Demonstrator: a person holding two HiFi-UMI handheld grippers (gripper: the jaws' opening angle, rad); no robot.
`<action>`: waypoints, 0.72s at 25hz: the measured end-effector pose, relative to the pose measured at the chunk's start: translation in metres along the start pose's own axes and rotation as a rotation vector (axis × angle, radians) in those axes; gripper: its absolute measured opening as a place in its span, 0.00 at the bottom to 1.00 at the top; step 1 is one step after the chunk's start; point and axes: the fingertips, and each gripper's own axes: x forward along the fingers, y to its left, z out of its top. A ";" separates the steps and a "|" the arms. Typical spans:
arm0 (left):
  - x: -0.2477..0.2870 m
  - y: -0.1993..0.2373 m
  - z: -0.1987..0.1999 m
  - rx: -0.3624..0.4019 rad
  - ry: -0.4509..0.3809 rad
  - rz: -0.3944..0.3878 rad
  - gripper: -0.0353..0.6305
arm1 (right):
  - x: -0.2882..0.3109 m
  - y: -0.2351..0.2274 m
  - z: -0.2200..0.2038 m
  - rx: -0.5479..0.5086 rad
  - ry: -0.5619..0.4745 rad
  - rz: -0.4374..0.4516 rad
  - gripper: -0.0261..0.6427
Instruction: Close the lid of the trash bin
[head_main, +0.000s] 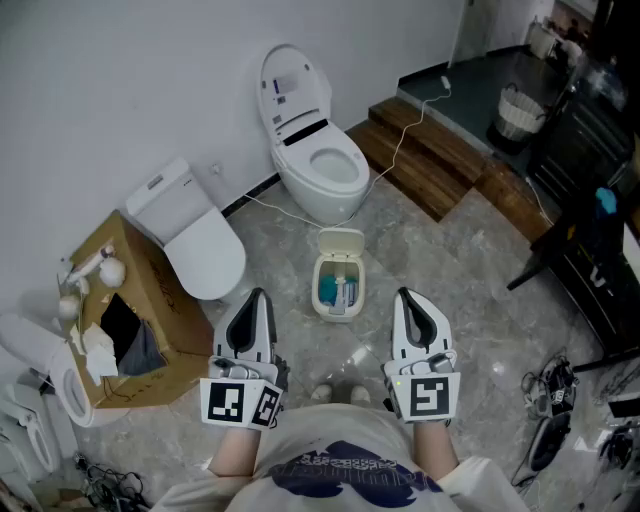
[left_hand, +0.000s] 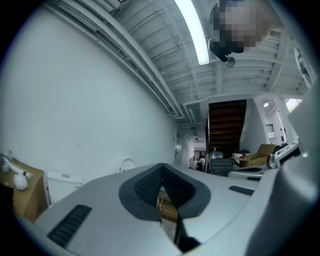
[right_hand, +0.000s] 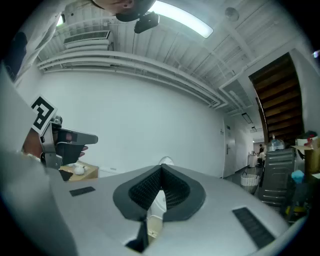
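In the head view, looking steeply down at a grey stone floor, my left gripper (head_main: 258, 297) and my right gripper (head_main: 405, 297) are held side by side at the bottom, both with jaws pressed together and holding nothing. The trash bin (head_main: 338, 285) stands on the floor just ahead, between the two, perhaps a touch nearer the right one. Its long axis runs away from me, and its lid (head_main: 340, 241) stands open at the far end, so I judge closing it means reaching forward and down past the opening. A white toilet (head_main: 315, 150) stands beyond it. In the left gripper view, the left gripper (left_hand: 161, 168) points about level at a white wall, its pads meeting; the bin is not visible. In the right gripper view, the right gripper (right_hand: 161, 170) is likewise closed and empty, aimed above the bin.
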 end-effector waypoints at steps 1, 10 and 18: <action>0.000 0.001 0.000 0.000 -0.001 0.000 0.05 | 0.000 0.001 0.000 -0.004 -0.002 0.002 0.04; 0.000 -0.001 0.001 0.005 -0.010 -0.022 0.05 | -0.002 -0.002 0.000 0.117 -0.038 0.058 0.04; 0.001 0.022 0.027 0.022 -0.050 -0.058 0.58 | -0.024 -0.068 -0.002 0.280 -0.058 -0.001 0.77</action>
